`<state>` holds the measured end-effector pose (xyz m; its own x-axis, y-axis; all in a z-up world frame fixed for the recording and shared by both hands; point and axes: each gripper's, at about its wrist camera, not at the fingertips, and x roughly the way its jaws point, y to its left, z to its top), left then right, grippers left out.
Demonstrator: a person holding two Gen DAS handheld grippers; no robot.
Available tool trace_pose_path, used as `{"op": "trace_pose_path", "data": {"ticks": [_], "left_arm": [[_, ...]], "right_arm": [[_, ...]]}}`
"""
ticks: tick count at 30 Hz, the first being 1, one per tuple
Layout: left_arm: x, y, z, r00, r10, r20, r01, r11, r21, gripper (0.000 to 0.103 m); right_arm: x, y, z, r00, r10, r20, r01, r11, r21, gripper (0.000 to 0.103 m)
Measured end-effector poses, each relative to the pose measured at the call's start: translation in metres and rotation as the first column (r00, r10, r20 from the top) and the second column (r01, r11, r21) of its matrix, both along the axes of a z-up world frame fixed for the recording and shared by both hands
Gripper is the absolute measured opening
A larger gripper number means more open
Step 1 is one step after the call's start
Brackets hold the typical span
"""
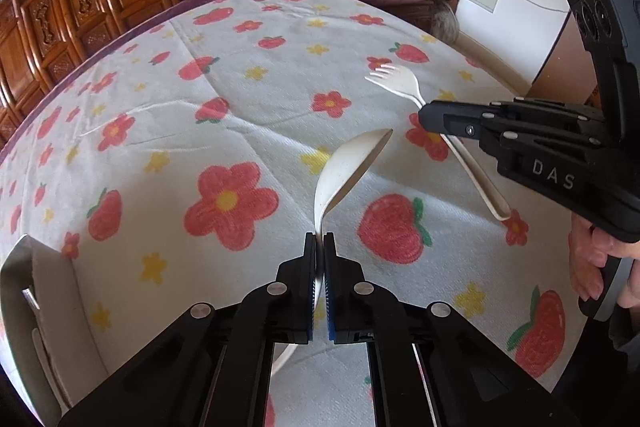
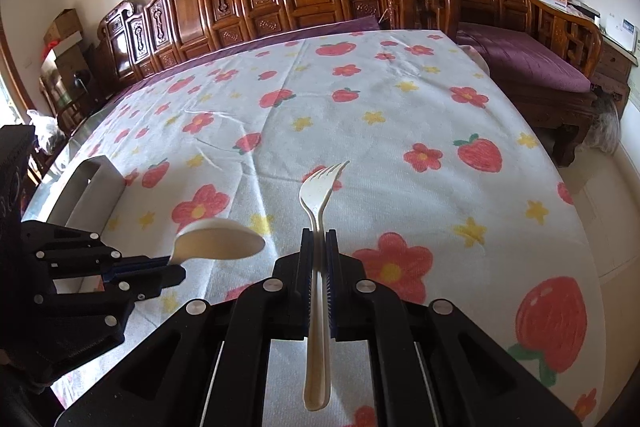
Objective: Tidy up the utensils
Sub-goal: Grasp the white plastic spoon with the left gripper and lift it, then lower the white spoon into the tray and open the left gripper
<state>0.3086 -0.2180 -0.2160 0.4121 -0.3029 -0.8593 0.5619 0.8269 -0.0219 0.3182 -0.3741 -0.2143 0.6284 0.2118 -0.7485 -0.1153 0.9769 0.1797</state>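
The spoon (image 1: 352, 167) handle hides inside the left hand-held gripper (image 1: 319, 247), clamped on it. The right hand-held gripper (image 2: 319, 239) pinches a cream fork (image 2: 318, 195), tines toward 12 o'clock.

Black hand-held gripper (image 1: 319, 241) linkages with silver round screws, blue ribbed pads (image 1: 330, 307), white "DAS" lettering, bare skin.

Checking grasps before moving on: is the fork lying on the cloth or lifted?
Lifted: the right gripper is shut on the fork handle, tines raised above the tablecloth.
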Motion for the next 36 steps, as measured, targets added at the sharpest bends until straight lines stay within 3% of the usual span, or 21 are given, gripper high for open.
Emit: {"op": "trace_pose_path", "data": {"ticks": [19,29,36], "left_arm": [[-0.014,0.091,0.065,0.979,0.179,0.102,-0.172,0.982,-0.079,0.003],[-0.017,0.135,0.072,0.961,0.25,0.119,-0.242,0.967,-0.082,0.003],[-0.008,0.178,0.061,0.936,0.339,0.098,-0.333,0.94,-0.079,0.003]], "right_arm": [[0.001,0.071,0.015,0.991,0.126,0.035,-0.126,0.992,-0.011,0.007],[-0.002,0.107,0.011,0.98,0.198,0.022,-0.197,0.98,-0.034,0.007],[-0.005,0.11,0.013,0.978,0.209,0.022,-0.208,0.978,-0.026,0.007]]}}
